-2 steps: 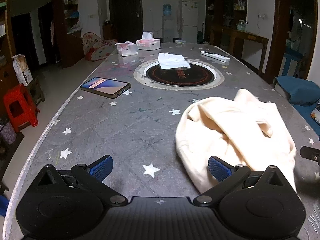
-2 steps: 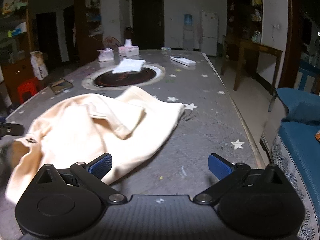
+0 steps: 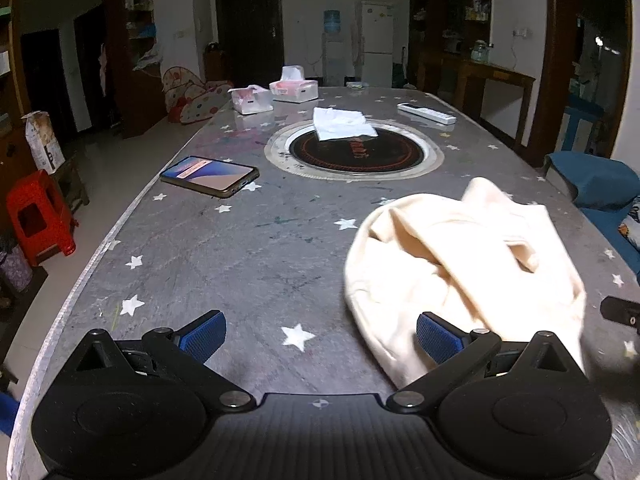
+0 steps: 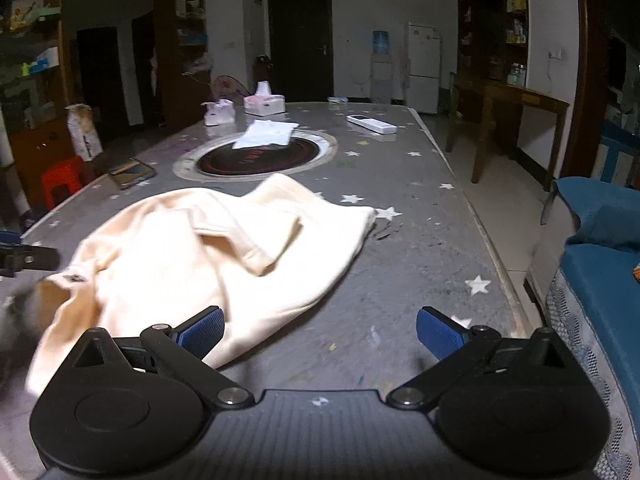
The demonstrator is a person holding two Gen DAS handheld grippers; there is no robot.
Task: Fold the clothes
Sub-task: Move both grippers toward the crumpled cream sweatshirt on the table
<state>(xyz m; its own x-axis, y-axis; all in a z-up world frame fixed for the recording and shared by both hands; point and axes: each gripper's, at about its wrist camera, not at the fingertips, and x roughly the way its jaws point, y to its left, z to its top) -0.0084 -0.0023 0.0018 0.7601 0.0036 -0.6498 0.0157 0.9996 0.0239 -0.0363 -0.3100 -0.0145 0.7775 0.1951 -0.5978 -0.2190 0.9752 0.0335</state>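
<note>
One cream garment (image 4: 208,248), crumpled, rumpled folds

Cream garment (image 3: 472,264), grey star-patterned table (image 3: 240,256), red stool (image 3: 38,216)

Left tongs (image 3: 320,330) and right tongs (image 4: 320,328): black ribbed body, round discs, silver screws, blue textured pads (image 3: 202,334), bottom of frame.

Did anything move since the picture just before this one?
Nothing visibly changed. The cream garment lies crumpled in the same place on the table. The left gripper and the right gripper are both open as before and hold nothing. The phone has not moved either.
</note>
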